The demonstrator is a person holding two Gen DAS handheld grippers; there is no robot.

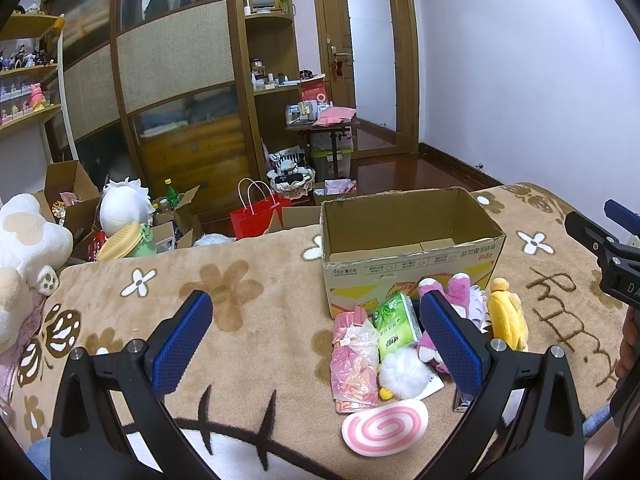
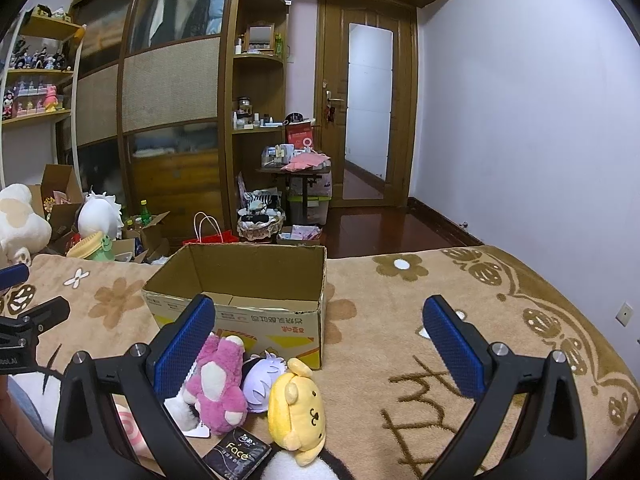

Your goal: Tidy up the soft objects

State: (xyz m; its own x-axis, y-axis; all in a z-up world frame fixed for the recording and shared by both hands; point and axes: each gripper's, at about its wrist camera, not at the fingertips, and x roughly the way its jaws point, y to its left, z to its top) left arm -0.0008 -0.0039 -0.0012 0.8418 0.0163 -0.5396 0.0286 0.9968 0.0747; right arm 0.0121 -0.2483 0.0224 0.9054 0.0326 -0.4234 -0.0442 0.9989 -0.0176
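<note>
Both the left gripper (image 1: 316, 344) and right gripper (image 2: 318, 346) gape wide, holding nothing, above a tan flowered blanket (image 1: 240, 320). Soft toys (image 2: 224, 384) and a green tissue pack (image 1: 394, 322) lie just before the empty cardboard box (image 2: 248, 280). A black packet (image 2: 236, 454) reads "Face"; the box's print is upside down, illegible. Behind stand a wooden wardrobe (image 2: 172, 92) and door (image 2: 368, 108).

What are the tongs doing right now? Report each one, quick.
Left tongs: open, holding nothing, over the blanket.
Right tongs: open, holding nothing, near the cardboard box.
</note>
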